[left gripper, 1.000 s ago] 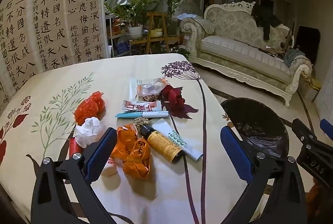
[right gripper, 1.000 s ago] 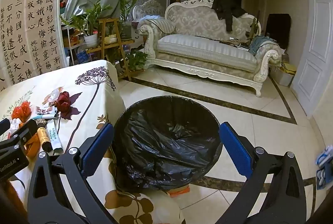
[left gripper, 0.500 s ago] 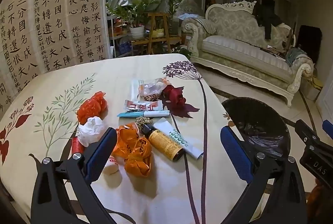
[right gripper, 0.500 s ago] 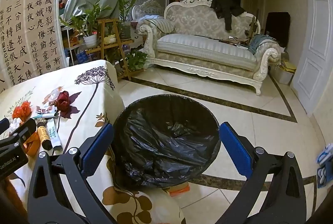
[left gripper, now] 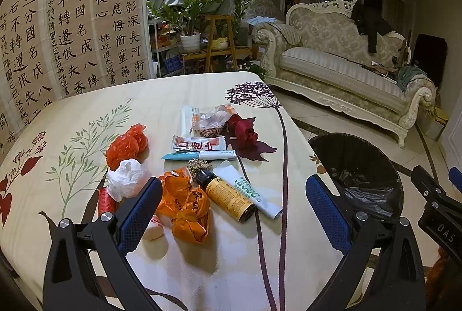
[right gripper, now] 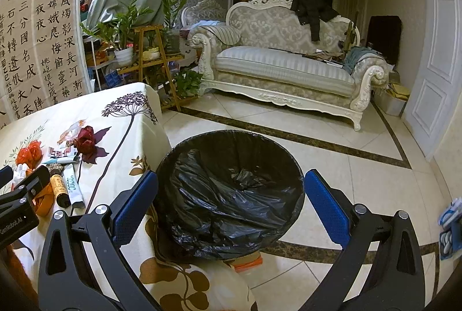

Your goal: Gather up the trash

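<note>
Tongs spread, nothing gripped
Left tongs (left gripper: pixel 234 207) hover over litter (left gripper: pixel 184 204) on the surface (left gripper: pixel 86 114); right tongs (right gripper: pixel 228 204) wait above the bin (right gripper: pixel 231 186), seemingly for drop-offs.

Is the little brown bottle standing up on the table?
No, the bottle lies on its side on the table, next to a white tube.

Left view over table (left gripper: pixel 86 114), right over bin (right gripper: pixel 231 184); both perhaps sofa-facing.
</note>
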